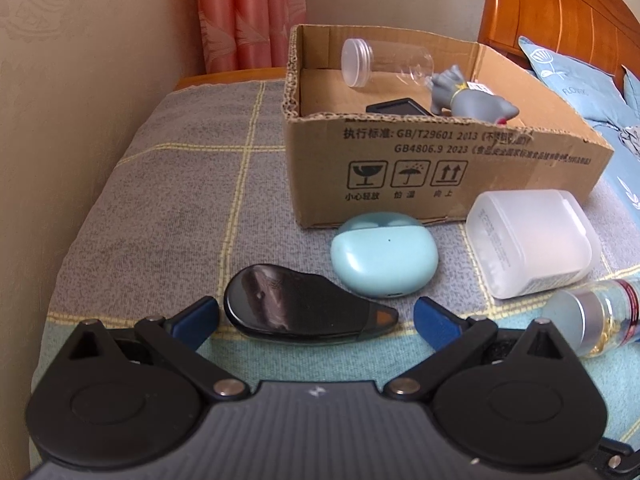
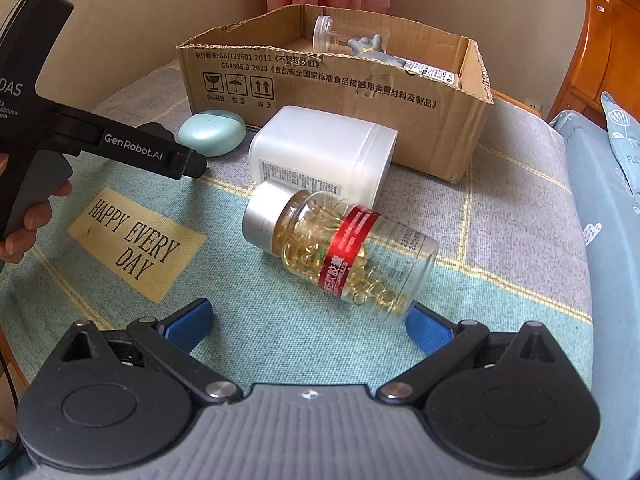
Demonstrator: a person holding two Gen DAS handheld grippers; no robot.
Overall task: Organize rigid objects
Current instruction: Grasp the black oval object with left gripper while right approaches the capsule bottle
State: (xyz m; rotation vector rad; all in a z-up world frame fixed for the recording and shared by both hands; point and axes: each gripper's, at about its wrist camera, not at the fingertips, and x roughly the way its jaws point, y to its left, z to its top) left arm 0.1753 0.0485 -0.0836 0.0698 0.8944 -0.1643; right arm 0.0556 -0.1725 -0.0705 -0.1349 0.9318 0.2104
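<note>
- Left tongs (image 1: 316,318): spread wide, blue pads low over the checked cloth (image 1: 168,184); nothing pinched.
- Between the left pads lies a glossy black teardrop-shaped device (image 1: 296,308), flat on the cloth, its narrow end pointing to the right pad; no contact with either pad can be confirmed.
- Just beyond it: a mint earbud case (image 1: 384,256), lid closed, sitting close against the front wall of the cardboard box (image 1: 440,152).
- Right of the case: a frosted white plastic container (image 1: 532,240) on its side, near the box wall.
- Box contents, left wrist view: a clear jar (image 1: 384,62) with a pale lid, lying on its side; a flat black item (image 1: 396,108); a grey figurine (image 1: 468,96). All rest inside the box.
- Right tongs (image 2: 308,322): also spread wide, empty, low over the teal part of the cloth.
- Left edge of the right wrist view: the other black tool body, held in the left hand (image 2: 24,216); a "HAPPY EVERY DAY" patch (image 2: 136,236) lies below it.
- Ahead of the right tongs: a capsule bottle (image 2: 340,252) with silver cap and red band, on its side; its base end is just beside the right pad, contact unclear. Its cap end lies against the white container.
- Far right: a wooden headboard (image 2: 604,48) and a blue pillow (image 2: 616,152).
</note>
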